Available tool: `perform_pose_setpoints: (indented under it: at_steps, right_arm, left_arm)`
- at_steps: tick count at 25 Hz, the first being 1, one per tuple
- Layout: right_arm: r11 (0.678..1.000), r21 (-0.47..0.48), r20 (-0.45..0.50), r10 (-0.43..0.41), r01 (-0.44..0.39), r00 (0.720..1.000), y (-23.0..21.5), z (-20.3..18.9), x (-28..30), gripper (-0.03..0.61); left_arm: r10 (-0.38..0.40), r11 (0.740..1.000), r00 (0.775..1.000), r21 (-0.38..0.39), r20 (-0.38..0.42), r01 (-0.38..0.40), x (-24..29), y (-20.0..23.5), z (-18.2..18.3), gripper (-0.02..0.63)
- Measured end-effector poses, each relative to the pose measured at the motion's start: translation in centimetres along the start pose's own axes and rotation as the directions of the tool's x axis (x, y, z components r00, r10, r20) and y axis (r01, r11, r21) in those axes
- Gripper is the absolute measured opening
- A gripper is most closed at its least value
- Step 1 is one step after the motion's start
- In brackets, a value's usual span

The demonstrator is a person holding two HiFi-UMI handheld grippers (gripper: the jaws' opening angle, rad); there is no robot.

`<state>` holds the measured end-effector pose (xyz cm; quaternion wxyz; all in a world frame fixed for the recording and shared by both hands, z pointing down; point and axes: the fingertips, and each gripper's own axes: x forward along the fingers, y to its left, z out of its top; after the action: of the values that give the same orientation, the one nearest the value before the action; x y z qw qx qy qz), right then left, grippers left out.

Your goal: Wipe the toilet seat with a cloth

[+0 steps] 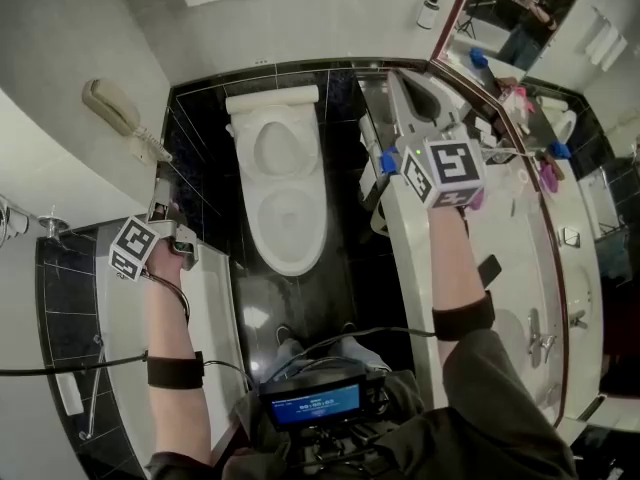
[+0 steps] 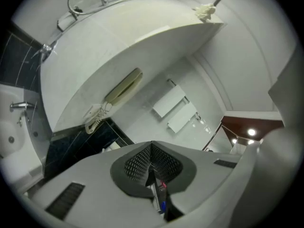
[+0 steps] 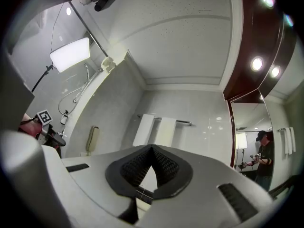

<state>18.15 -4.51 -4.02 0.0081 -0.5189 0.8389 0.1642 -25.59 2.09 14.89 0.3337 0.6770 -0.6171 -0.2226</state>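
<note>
The white toilet [image 1: 283, 183] stands in the middle of the head view on black floor tiles, its seat [image 1: 288, 230] down and its bowl showing. My left gripper [image 1: 160, 190] is held to the toilet's left, above the bathtub rim, shut and empty. My right gripper [image 1: 403, 98] is to the toilet's right, over the vanity's edge, also shut with nothing in it. In the left gripper view the jaws [image 2: 152, 145] meet tip to tip and face a curved white wall. In the right gripper view the jaws [image 3: 152, 148] are closed and face the towel wall. No cloth shows in either gripper.
A wall phone [image 1: 118, 113] hangs at the left, with a bathtub rim [image 1: 215, 308] below it. The vanity counter [image 1: 520, 258] with faucet [image 1: 537, 338], small bottles and purple items [image 1: 548, 176] runs along the right under a mirror. Towels [image 3: 154, 129] hang behind the toilet.
</note>
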Motion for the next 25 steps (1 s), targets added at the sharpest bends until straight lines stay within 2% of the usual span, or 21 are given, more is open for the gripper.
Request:
perform_pose_setpoints:
  at_steps: [3, 5, 9, 13, 15, 16, 23, 25]
  right_arm:
    - [1.0, 0.016, -0.051, 0.019, -0.018, 0.999, 1.0, -2.2, -0.5, 0.017]
    - [0.999, 0.027, -0.086, 0.03, -0.028, 0.996, 1.7, -3.9, -1.1, 0.017]
    - [0.997, 0.058, -0.165, 0.053, -0.044, 0.985, 3.5, -7.7, -2.6, 0.017]
    - [0.994, 0.095, -0.247, 0.069, -0.047, 0.967, 5.0, -11.9, -4.6, 0.017]
    - [0.992, 0.118, -0.285, 0.082, -0.05, 0.955, 5.9, -13.8, -5.7, 0.017]
    - [0.991, 0.127, -0.303, 0.088, -0.051, 0.949, 6.4, -14.9, -6.3, 0.017]
    - [0.978, 0.203, -0.418, 0.123, -0.039, 0.9, 9.1, -20.6, -10.4, 0.017]
    - [0.976, 0.215, -0.443, 0.126, -0.032, 0.888, 9.5, -22.1, -11.6, 0.017]
  left_arm:
    - [0.011, 0.984, 1.0, 0.177, -0.009, -0.009, 0.1, -1.8, 0.4, 0.0]
    - [0.023, 0.953, 1.0, 0.304, -0.007, -0.02, 0.0, -2.9, 0.6, 0.0]
    - [0.045, 0.844, 0.999, 0.536, -0.012, -0.031, -0.5, -4.5, 0.2, 0.0]
    - [0.063, 0.705, 0.998, 0.708, -0.008, -0.039, -1.1, -5.1, -1.0, 0.0]
    - [0.075, 0.649, 0.997, 0.759, -0.007, -0.043, -1.6, -4.8, -2.1, 0.0]
    - [0.081, 0.635, 0.997, 0.771, -0.008, -0.045, -1.9, -4.6, -2.7, 0.0]
    - [0.167, 0.582, 0.985, 0.811, -0.048, -0.059, -4.4, 0.0, -6.5, 0.0]
    - [0.177, 0.574, 0.982, 0.817, -0.061, -0.053, -5.1, 0.9, -7.2, 0.0]
